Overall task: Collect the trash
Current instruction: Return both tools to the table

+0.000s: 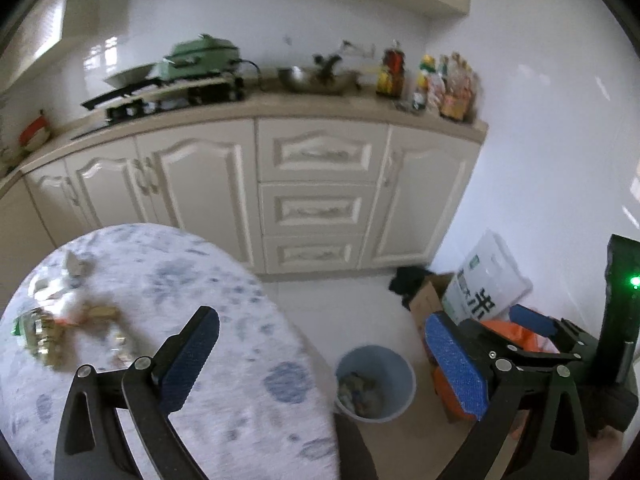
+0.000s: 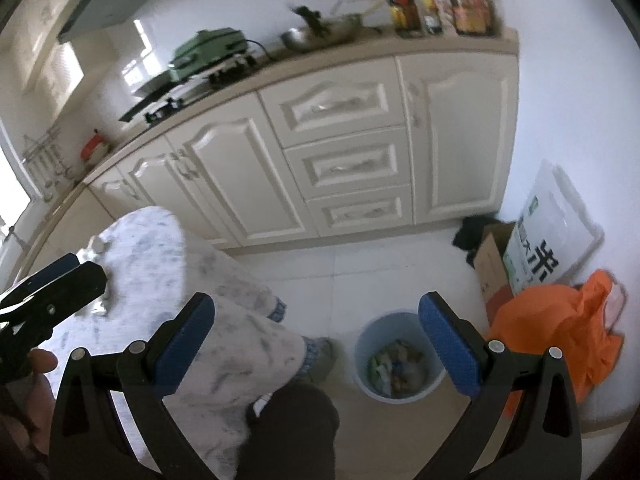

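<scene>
While both views are blurred, the layout reads ok. Landmark: the light blue bin (image 1: 375,383) on the floor, w/ mixed trash already inside. In the left wrist view the left gripper (image 1: 324,364) frames it, bin sitting between the fingers, nearer the right-hand one. Jaws spread wide, nothing held, nothing touched. Left of the bin stands the round table (image 1: 224,280) w/ a blue-patterned cloth; the remaining trash (image 1: 48,332), crinkly gold and green wrappers plus an orange scrap, lies on the table's far-left part, well apart from the bin and off to the left of the left gripper's fingers. Exact items too blurred to tell.

In the right wrist view the right gripper (image 2: 316,344) is also spread wide and empty, w/ the bin (image 2: 400,356) between its fingers, close to the right-hand one. Right of the bin: an orange bag (image 2: 560,332); behind that a cardboard box (image 2: 494,268) and a white sack (image 2: 556,232) w/ black print. Beyond the bin, cream cabinets (image 2: 340,152).
</scene>
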Demonstrator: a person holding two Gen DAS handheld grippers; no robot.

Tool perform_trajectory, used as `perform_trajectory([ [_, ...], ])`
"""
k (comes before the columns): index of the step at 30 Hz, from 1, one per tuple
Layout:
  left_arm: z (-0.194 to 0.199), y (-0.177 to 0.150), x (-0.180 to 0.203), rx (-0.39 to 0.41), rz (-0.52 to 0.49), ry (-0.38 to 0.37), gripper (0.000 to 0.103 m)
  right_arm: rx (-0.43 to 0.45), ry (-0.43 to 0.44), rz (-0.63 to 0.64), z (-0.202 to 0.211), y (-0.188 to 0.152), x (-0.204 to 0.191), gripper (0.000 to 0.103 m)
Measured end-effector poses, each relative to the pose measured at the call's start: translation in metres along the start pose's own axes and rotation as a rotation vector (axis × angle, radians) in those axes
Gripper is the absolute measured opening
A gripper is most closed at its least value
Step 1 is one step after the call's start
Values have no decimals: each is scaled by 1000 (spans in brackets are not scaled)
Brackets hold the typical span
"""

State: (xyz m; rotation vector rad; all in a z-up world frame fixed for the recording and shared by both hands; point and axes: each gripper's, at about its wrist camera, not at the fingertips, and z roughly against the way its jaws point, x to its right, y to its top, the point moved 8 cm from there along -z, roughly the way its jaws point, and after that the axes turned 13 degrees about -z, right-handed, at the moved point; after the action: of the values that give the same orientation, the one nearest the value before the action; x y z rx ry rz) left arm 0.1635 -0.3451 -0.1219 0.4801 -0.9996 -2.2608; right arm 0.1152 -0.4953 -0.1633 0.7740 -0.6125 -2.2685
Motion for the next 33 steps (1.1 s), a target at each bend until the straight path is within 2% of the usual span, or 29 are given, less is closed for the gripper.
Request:
perform_trajectory([
  [9, 99, -48, -59, 134, 100, 143, 102, 75, 105, 163, 35, -12, -105, 103],
  [14, 145, -74, -88, 188, 149, 221, 102, 100, 169, 255, 47, -26, -163, 103],
  [18, 184, -107, -112, 212, 196, 292, 102, 96, 232, 309, 51, -42, -207, 103],
  [21, 198, -122, -129, 208, 225, 337, 102, 77, 292, 345, 51, -56, -238, 103],
  [27, 224, -150, -163, 167, 296, 412, 102, 39, 341, 400, 47, -74, -282, 103],
  [33, 234, -148, -187, 121, 319, 433, 102, -22, 356, 411, 34, -83, -310, 103],
])
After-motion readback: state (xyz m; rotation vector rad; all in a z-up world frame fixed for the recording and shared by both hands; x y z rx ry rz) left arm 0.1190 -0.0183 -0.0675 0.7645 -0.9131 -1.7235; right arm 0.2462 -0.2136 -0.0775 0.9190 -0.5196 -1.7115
